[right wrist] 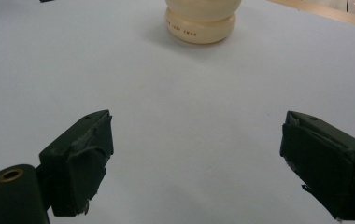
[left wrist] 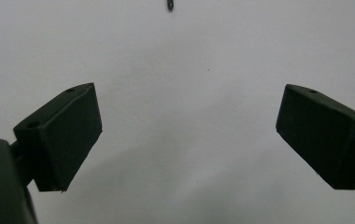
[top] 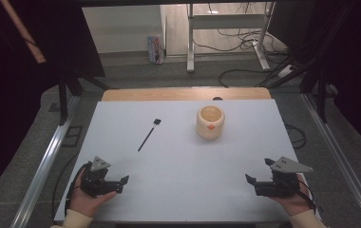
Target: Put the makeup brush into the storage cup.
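Item one, your left gripper point(top: 121, 183): it rests low at the near left corner of the white table point(top: 178, 190), jaws spread wide and holding nothing. In the left gripper view the gap between the jaws frames bare table, with the tip of the black stick point(left wrist: 169, 5) at the top edge, so this gripper seems already aimed along the line to that tool.

Item two, your right gripper point(top: 257, 178): it sits at the near right corner, jaws likewise spread and empty. Its own view looks straight toward the wooden cup point(right wrist: 202, 21), which suggests that it is lined up to steady or take the cup.

Item three, the black stick point(top: 148, 134): thin, with a small square head at its far end, lying flat on the table left of centre, slanted from near left to far right. It is well apart from both grippers and apart from the cup. Lying flat, it likely calls for a low, narrow pinch across the shaft.

Item four, the wooden cup point(top: 210, 122): pale, round, upright, mouth open upward, an orange mark on its near side. It stands right of centre toward the far edge, beside the stick's head but not touching it.

Judgement: both grippers look parked at a starting stance; nothing has been grasped yet.
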Action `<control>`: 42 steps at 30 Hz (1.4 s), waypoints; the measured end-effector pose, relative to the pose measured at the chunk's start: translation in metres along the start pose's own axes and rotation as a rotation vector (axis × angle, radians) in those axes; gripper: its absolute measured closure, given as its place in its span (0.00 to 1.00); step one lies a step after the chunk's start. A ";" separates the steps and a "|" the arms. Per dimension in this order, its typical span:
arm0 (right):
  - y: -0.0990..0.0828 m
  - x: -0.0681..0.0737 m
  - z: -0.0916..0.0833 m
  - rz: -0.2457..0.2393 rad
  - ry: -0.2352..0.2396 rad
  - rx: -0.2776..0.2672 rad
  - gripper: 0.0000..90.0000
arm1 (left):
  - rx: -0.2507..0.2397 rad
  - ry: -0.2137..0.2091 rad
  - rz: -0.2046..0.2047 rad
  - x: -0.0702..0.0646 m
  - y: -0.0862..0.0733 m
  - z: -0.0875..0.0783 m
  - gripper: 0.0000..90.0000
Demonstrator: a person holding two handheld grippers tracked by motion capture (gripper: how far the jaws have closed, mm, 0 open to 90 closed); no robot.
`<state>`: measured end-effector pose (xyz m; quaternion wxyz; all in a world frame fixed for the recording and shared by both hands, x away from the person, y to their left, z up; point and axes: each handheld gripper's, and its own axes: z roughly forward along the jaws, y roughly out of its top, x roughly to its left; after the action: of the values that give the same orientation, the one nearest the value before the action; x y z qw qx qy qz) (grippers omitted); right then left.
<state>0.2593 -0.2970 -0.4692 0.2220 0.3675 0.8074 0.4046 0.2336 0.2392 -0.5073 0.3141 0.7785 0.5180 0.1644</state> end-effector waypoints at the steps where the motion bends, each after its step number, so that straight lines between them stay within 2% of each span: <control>1: 0.000 0.000 0.000 0.000 0.001 0.001 0.11 | 0.001 0.001 0.001 0.000 0.000 0.000 0.09; 18: 0.000 0.000 0.007 0.010 -0.007 0.021 0.11 | 0.007 -0.006 0.004 0.005 0.000 0.000 0.09; 32: 0.002 0.001 0.004 0.011 0.002 0.000 0.11 | 0.027 0.022 -0.007 0.003 0.000 0.000 0.09; 37: 0.000 -0.001 0.002 0.018 -0.002 -0.004 0.11 | 0.045 0.010 -0.014 0.002 0.003 -0.002 0.09; 42: 0.000 -0.004 0.001 0.016 0.006 -0.006 0.11 | 0.074 0.050 -0.002 0.000 0.010 -0.006 0.09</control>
<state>0.2626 -0.2991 -0.4697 0.2174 0.3720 0.8040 0.4099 0.2371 0.2390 -0.4967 0.2723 0.7845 0.5323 0.1642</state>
